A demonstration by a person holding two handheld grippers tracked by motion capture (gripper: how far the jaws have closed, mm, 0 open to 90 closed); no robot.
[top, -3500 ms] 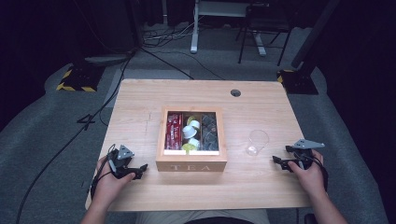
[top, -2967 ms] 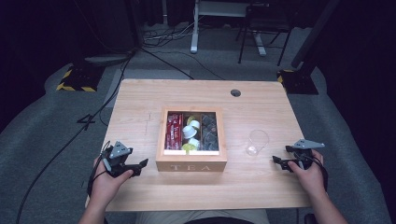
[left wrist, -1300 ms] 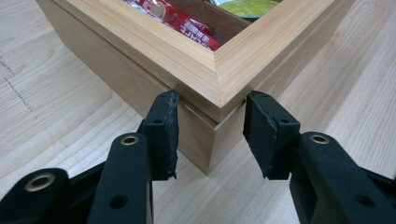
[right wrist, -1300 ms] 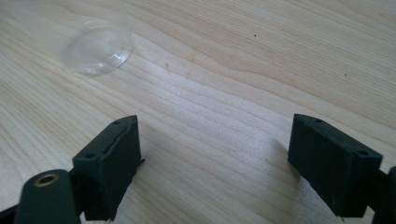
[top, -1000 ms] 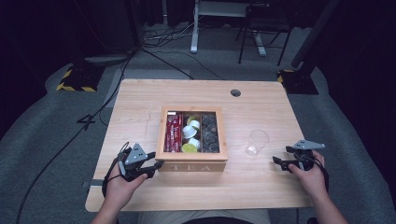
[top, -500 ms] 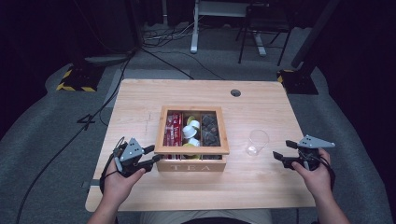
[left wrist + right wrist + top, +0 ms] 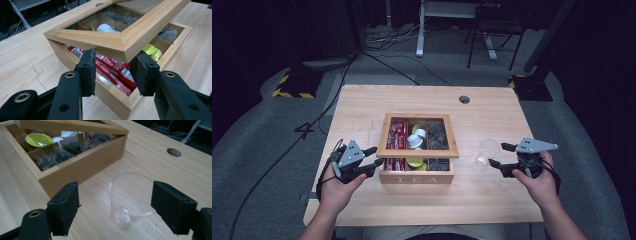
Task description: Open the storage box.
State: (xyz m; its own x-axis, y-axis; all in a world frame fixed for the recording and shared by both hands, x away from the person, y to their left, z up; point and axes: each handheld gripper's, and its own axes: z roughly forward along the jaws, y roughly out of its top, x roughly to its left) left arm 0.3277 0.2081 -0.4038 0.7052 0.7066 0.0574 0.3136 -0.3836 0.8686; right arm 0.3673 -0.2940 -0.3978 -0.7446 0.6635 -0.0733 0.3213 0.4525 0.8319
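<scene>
A wooden tea box (image 7: 417,178) stands mid-table with red packets (image 7: 112,72), white and yellow pods (image 7: 416,140) and dark tea bags (image 7: 52,157) in its compartments. Its glass-paned lid (image 7: 384,135) is tilted up at the front. My left gripper (image 7: 376,156) is shut on the lid's front-left corner (image 7: 125,50), with a pad on each side (image 7: 116,70). A clear plastic cup (image 7: 486,151) stands upright to the right of the box. My right gripper (image 7: 497,155) hovers open just before it. Its jaws have just been closing slightly. The cup (image 7: 130,195) shows between the pads (image 7: 119,207), untouched.
The light wooden table (image 7: 362,105) has a round cable hole (image 7: 464,99) at the back right. Bare tabletop lies left, right and behind the box. Dark carpet, cables and furniture legs surround the table.
My left gripper moved right from beside the box to its front-left corner, took hold of the lid and raised its front edge. My right gripper rose a little near the cup.
</scene>
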